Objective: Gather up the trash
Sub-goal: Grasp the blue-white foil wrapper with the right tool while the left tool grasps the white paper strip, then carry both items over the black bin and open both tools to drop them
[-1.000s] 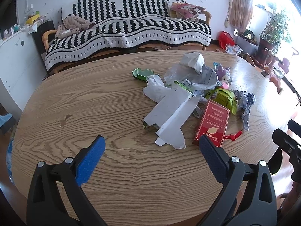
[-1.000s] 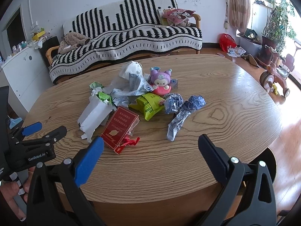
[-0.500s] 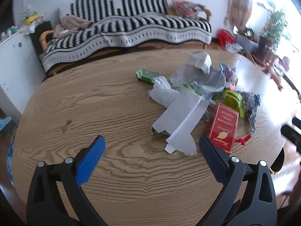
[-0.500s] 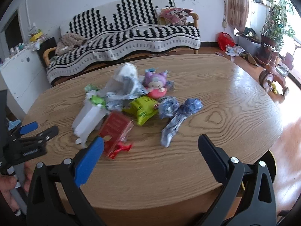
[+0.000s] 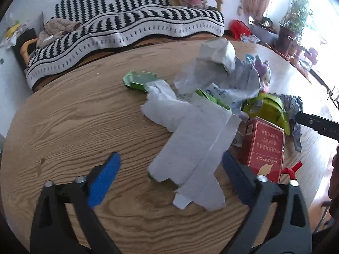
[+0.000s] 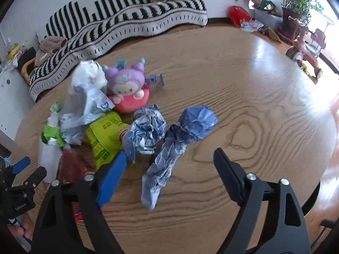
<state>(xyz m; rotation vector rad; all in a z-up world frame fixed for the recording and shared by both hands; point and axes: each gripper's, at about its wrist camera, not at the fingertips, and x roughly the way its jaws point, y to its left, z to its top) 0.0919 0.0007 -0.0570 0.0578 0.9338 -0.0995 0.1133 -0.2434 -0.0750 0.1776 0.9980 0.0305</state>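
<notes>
A pile of trash lies on the round wooden table (image 5: 74, 127). In the left wrist view my left gripper (image 5: 171, 175) is open, its jaws on either side of the near end of a flattened white carton (image 5: 195, 146). A red box (image 5: 264, 148), a yellow-green wrapper (image 5: 269, 108) and a green carton (image 5: 139, 80) lie around it. In the right wrist view my right gripper (image 6: 169, 169) is open over a long crumpled blue-grey paper (image 6: 167, 160). A crumpled paper ball (image 6: 146, 131) and the yellow-green wrapper (image 6: 103, 139) lie just left of it.
A purple and pink plush toy (image 6: 127, 89) sits among the trash beside a white plastic bag (image 6: 86, 93). A striped sofa (image 5: 127, 21) stands behind the table. Plants and a tricycle (image 6: 305, 46) are at the right. The left gripper (image 6: 19, 182) shows at lower left.
Both grippers have moved forward and down toward the pile. The left now straddles the white carton's near end; the right now hangs over the long crumpled paper. Both stay open.
</notes>
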